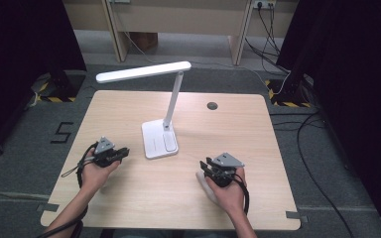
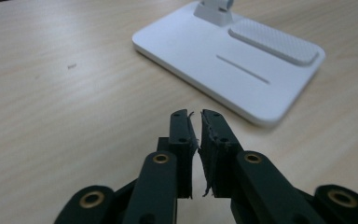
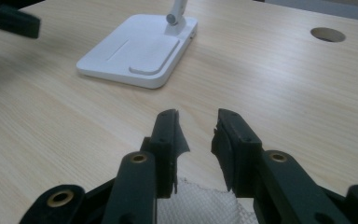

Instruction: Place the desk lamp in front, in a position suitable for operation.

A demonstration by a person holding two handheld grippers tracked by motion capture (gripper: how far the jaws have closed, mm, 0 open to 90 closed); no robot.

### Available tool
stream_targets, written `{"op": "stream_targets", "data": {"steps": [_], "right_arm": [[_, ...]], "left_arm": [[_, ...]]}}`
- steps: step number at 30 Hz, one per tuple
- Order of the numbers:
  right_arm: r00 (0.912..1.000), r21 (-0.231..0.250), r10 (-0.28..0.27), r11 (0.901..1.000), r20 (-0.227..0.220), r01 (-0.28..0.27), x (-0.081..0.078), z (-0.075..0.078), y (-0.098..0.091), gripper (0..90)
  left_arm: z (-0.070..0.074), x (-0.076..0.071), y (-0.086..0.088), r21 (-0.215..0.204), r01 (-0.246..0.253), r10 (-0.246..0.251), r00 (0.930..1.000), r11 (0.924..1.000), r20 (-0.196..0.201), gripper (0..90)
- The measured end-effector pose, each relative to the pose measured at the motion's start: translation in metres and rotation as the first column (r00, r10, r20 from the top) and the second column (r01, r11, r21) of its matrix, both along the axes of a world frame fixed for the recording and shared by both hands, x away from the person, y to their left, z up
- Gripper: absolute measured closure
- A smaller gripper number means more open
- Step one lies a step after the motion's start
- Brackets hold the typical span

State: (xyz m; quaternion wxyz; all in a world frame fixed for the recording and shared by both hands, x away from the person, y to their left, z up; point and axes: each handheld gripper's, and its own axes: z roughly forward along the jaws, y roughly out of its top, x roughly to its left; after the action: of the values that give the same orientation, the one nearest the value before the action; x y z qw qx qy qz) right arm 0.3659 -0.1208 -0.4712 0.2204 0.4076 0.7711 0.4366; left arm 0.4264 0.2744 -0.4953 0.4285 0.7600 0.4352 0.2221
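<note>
Now your left hand-held gripper (image 2: 196, 116) is closed on nothing, just short of the lamp (image 1: 159, 139) base at mid-table (image 1: 258, 198). Your right hand-held gripper (image 3: 197, 121) is partly open and empty, aimed at that base from farther off.

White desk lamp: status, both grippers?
Left gripper shut, empty. Right gripper part open, empty. White desk lamp upright mid-table, untouched. Path to it clear.
</note>
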Motion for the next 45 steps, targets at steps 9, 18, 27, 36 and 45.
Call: {"op": "stream_targets", "data": {"steps": [9, 18, 27, 36, 45], "right_arm": [[0.9978, -0.023, 0.046, 0.9986, -0.047, -0.047, 0.030, 0.000, 0.032, 62.7], [0.9794, -0.087, 0.077, 0.9918, -0.187, -0.094, 0.050, 0.011, 0.052, 57.3], [0.9851, -0.074, 0.030, 0.9963, -0.169, -0.043, 0.015, 0.030, 0.006, 55.5], [0.9914, -0.028, -0.076, 0.9969, -0.106, 0.074, 0.004, 0.032, -0.025, 55.5], [0.9922, -0.016, -0.101, 0.9948, -0.073, 0.100, -0.006, 0.034, -0.043, 55.4]], "left_arm": [[0.006, 0.044, -0.027, 0.034, 0.015, -0.015, 0.9996, 0.9993, -0.026, 84.2], [0.002, 0.040, -0.034, 0.025, 0.017, -0.016, 0.9989, 0.9995, -0.045, 75.7], [0.034, 0.042, -0.052, -0.002, 0.020, -0.019, 0.9981, 0.9998, 0.058, 50.8], [0.060, 0.071, -0.092, 0.002, 0.032, -0.032, 0.9871, 0.9995, 0.157, 42.8], [0.061, 0.095, -0.120, 0.015, 0.059, -0.061, 0.9805, 0.9981, 0.187, 41.1]]}}
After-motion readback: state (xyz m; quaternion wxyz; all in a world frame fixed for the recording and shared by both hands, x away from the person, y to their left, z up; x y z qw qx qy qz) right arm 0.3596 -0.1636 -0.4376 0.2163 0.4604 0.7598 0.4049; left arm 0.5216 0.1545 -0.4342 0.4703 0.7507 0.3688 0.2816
